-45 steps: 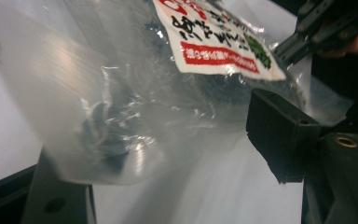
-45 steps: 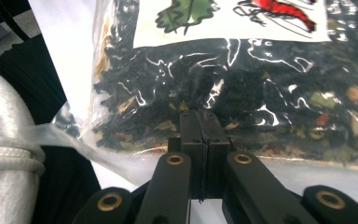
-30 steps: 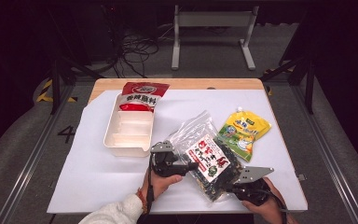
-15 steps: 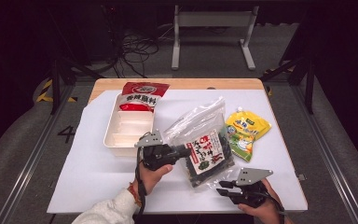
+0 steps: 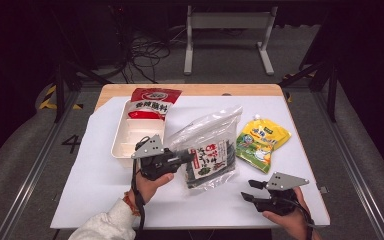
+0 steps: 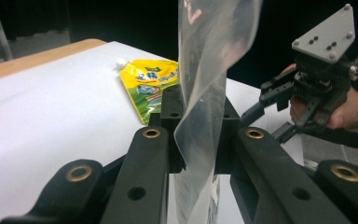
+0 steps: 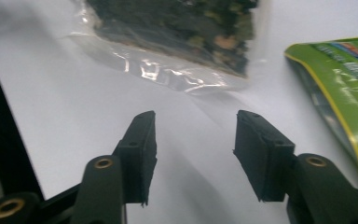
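The clear plastic zip bag holding a dark seaweed packet with a red-and-white label [image 5: 207,162] looks light and limp: its film is thin, glossy and probably slippery, and it creases and sags wherever nothing supports it. The packet inside gives the lower half some weight and body, so the bag will likely swing or fold if lifted by one corner. The best hold seems to be the flat, empty upper margin near the mouth, where film can be pinched without crushing the contents.

That is where the left hand-held gripper [image 5: 186,155] has it, jaws clamped on a sheet of the clear film [image 6: 200,93] that stands upright between the pads. The right hand-held gripper [image 5: 247,190] hangs off the bag, its jaws apart and just opened, with nothing between them. The bag sits mid-worktop [image 5: 105,190], partly raised at its left edge, between a white divided tray [image 5: 130,137] and a yellow-green spouted pouch [image 5: 260,142].
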`<state>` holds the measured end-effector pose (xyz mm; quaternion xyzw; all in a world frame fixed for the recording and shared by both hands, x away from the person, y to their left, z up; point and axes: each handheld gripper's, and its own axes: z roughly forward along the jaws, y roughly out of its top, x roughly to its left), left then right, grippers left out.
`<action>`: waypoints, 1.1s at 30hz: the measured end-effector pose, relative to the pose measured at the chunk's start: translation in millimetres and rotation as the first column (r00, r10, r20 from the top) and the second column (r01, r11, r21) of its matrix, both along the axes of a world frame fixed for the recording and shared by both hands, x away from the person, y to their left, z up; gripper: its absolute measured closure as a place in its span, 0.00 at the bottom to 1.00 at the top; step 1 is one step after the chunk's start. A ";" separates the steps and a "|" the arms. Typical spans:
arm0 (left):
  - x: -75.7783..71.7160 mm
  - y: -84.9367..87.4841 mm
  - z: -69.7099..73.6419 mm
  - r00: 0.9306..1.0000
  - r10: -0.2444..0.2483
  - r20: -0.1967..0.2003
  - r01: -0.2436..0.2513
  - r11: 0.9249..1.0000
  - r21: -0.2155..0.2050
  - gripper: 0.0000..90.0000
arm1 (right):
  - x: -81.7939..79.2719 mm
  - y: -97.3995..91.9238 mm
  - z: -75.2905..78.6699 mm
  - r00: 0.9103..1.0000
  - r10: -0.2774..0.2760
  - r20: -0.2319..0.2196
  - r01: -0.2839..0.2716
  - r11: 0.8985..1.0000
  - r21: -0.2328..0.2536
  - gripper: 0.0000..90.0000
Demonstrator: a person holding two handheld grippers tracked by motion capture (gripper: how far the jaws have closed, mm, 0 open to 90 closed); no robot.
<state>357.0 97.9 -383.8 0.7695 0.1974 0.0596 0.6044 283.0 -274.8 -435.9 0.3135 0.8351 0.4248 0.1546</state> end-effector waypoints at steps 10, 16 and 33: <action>2.5 18.9 6.0 0.998 0.050 0.046 -0.051 0.998 0.026 0.89 | 1.4 -4.9 0.6 0.999 -0.042 0.032 0.043 0.999 -0.010 0.45; 2.9 30.3 10.3 0.995 0.073 0.061 -0.075 0.997 0.027 0.89 | 2.7 -6.4 -0.6 0.998 -0.051 0.034 0.051 0.999 -0.013 0.45; 12.6 62.3 41.3 0.974 0.162 0.159 -0.161 0.987 -0.018 0.89 | -2.1 -13.4 -6.2 0.996 -0.085 0.025 0.085 0.996 -0.004 0.42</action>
